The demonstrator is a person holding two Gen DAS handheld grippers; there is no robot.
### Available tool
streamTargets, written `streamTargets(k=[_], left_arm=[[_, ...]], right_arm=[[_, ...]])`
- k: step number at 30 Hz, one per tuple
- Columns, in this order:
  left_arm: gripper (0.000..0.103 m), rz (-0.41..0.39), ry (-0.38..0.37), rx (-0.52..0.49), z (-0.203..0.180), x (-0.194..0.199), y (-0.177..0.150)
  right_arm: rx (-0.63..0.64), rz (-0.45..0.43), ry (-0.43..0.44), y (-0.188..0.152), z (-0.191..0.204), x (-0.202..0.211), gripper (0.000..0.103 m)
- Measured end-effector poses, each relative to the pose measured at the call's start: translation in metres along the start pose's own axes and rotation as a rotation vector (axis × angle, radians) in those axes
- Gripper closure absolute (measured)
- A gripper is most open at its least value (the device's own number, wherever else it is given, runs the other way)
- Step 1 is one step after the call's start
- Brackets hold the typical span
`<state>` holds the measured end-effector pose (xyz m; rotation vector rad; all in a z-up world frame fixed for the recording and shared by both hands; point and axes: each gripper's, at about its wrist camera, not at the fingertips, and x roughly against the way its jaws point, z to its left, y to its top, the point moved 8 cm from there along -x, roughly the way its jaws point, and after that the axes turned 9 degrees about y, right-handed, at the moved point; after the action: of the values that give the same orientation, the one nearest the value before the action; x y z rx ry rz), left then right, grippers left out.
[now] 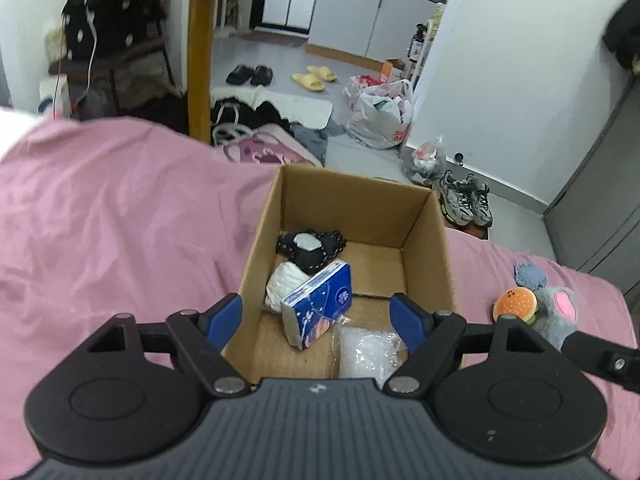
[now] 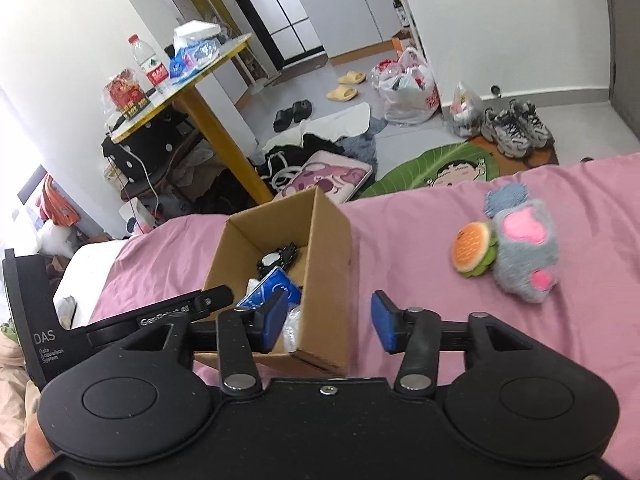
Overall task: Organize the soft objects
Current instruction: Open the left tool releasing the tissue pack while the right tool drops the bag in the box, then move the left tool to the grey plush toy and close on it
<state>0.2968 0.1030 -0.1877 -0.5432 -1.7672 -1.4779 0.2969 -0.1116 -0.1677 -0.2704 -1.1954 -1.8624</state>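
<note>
A cardboard box [image 1: 428, 236] stands open on the pink bedsheet [image 1: 120, 216]. Inside lie a blue tissue pack [image 1: 318, 306], a white soft bundle [image 1: 286, 284], a black item with a white patch [image 1: 308, 246] and a clear plastic bag [image 1: 368, 354]. My left gripper [image 1: 316, 318] is open and empty above the box's near side. A burger plush [image 2: 472, 246] and a grey mouse plush [image 2: 524, 244] lie on the sheet to the box's right. My right gripper [image 2: 330, 320] is open and empty over the box's near right corner [image 2: 340, 312].
Beyond the bed, the floor holds a yellow-legged table [image 2: 224, 120], clothes [image 2: 312, 148], plastic bags [image 2: 408, 88], slippers [image 2: 346, 84], sneakers [image 2: 516, 128] and a green mat [image 2: 436, 168]. The left gripper's body [image 2: 40, 328] shows at the right wrist view's left edge.
</note>
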Motion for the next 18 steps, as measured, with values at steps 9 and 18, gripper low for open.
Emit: streamTargets(k=[9, 18], left_arm=[[0.019, 0.024, 0.011, -0.024, -0.015, 0.022, -0.002], [0.009, -0.014, 0.051, -0.103, -0.04, 0.042, -0.004]], right_arm=[[-0.022, -0.074, 0.007, 0.003, -0.034, 0.033, 0.037], [-0.079, -0.118, 0.029, -0.003, -0.069, 0.049, 0.028]])
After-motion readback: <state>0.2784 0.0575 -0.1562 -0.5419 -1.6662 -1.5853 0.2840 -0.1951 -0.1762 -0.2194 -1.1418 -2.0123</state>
